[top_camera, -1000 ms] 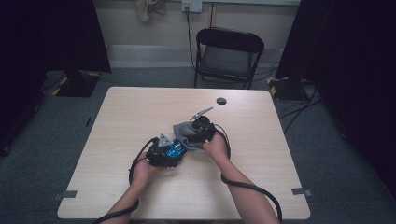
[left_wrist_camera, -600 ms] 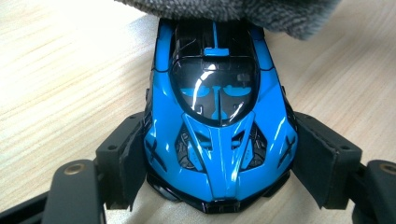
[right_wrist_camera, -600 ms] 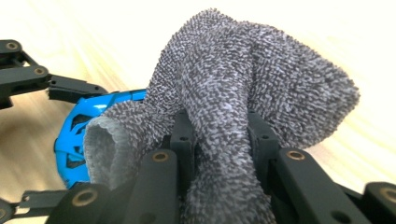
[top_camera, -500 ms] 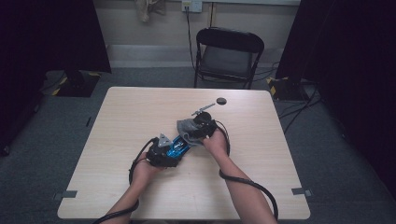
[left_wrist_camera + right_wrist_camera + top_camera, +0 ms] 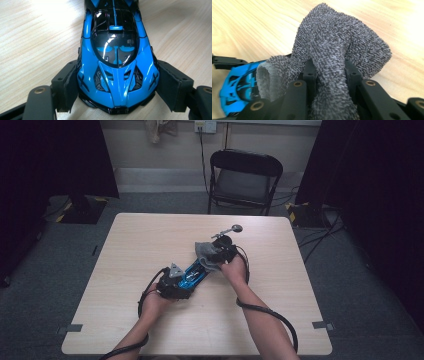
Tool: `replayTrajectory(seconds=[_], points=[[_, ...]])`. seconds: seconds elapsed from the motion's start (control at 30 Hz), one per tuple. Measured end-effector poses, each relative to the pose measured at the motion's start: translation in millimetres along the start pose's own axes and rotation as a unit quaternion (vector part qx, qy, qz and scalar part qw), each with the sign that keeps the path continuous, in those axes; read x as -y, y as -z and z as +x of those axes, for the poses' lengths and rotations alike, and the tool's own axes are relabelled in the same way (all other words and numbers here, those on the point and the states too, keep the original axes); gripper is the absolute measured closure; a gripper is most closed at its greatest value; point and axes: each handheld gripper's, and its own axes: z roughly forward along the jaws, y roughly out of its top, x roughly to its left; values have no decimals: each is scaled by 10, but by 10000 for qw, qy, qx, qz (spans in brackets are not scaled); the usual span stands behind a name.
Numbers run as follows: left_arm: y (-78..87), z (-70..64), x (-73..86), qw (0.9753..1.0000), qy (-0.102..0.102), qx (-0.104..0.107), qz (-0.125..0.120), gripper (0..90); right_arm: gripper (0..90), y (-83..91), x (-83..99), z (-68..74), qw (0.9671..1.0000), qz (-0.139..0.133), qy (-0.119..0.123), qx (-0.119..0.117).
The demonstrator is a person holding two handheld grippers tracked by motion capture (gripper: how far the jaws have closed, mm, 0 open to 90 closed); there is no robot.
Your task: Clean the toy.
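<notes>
Your left gripper (image 5: 117,97) has the car (image 5: 116,62) pinched by the nose, a jaw against each front flank, and the car sits on the table (image 5: 125,250) about mid-table, a bit toward you. Your right gripper (image 5: 328,75) is clamped on a bunched cloth (image 5: 337,50), right at the car's far end.

Main worry, I'd say: the car's body is glossy and tapers at the nose, so if you scrub hard with the cloth it could squirt out of the left jaws or twist on the table. The cloth is also only grabbed by a fold, so a big loose flap hangs off and could snag on the car or slip free mid-wipe.

Around the car: a small round dark thing (image 5: 237,227) lies just beyond the cloth, too small to tell what it is, so watch long strokes that way. A chair (image 5: 243,177) stands past the table's far edge, well clear.
</notes>
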Motion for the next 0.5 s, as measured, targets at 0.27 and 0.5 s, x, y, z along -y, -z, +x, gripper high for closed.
replayTrajectory(seconds=[0.27,0.5], points=[[0,0,0,10000,1,1,1,257,699,183,46,38,9996,-59,177,-217],[0,1,0,10000,1,7,2,256,699,369,73,178,9982,-130,469,-339]])
